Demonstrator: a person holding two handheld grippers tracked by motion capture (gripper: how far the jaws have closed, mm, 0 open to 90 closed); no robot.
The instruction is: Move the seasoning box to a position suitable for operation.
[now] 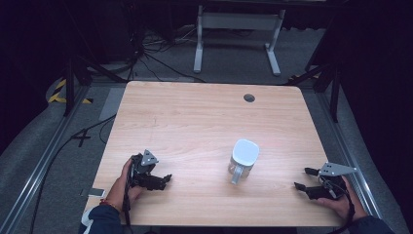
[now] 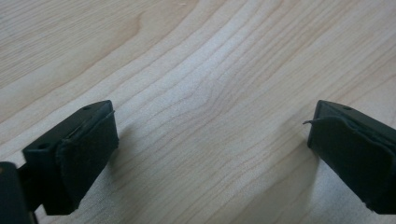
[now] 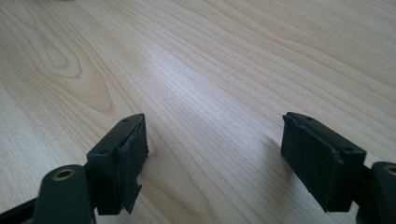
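High view: lidded glass jug (image 1: 242, 160) stands between both grippers, handle toward six o'clock. Right gripper (image 1: 303, 178), jaws spread and empty, points at nine o'clock toward it; left gripper (image 1: 166, 179), jaws spread, is slightly farther.

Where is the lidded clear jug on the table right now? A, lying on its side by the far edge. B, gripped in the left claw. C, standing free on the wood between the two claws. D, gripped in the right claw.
C: in the high view the jug stands upright on the table, apart from the left claw and the right claw, both open with nothing between them.
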